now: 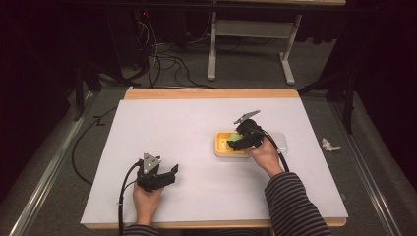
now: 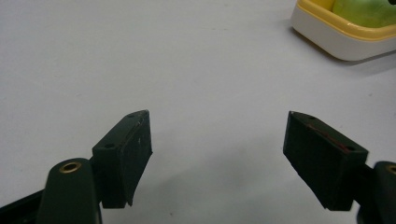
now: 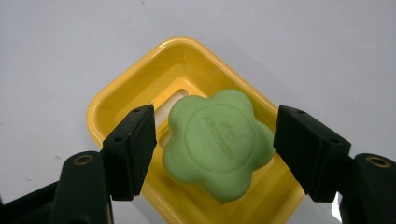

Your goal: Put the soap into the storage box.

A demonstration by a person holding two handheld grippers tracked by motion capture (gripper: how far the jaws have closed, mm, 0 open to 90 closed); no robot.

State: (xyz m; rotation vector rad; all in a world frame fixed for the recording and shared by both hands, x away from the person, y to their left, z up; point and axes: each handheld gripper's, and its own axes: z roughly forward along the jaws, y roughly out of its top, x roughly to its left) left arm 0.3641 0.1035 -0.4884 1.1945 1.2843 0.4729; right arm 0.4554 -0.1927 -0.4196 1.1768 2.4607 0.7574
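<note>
The right gripper (image 1: pixel 239 141) reaches over a yellow soap dish (image 3: pixel 140 98) that sits on the white desk (image 1: pixel 196 128), a little right of the middle. In the right gripper view a green flower-shaped soap (image 3: pixel 217 142) lies in the dish, tilted, with raised lettering on its top face. The gripper's fingers (image 3: pixel 133 149) stand on either side of the soap; the right one meets its edge, while on the left it is hard to say whether the pad touches or a sliver of gap remains. They are as far closed as the soap allows, so they are clamped on it.

The left gripper (image 1: pixel 167 176) rests low near the front left of the desk, well apart from the dish. Its fingers (image 2: pixel 126 156) are wide apart with only bare desk between them, and the dish with the soap shows at the upper right corner of the left gripper view
</note>
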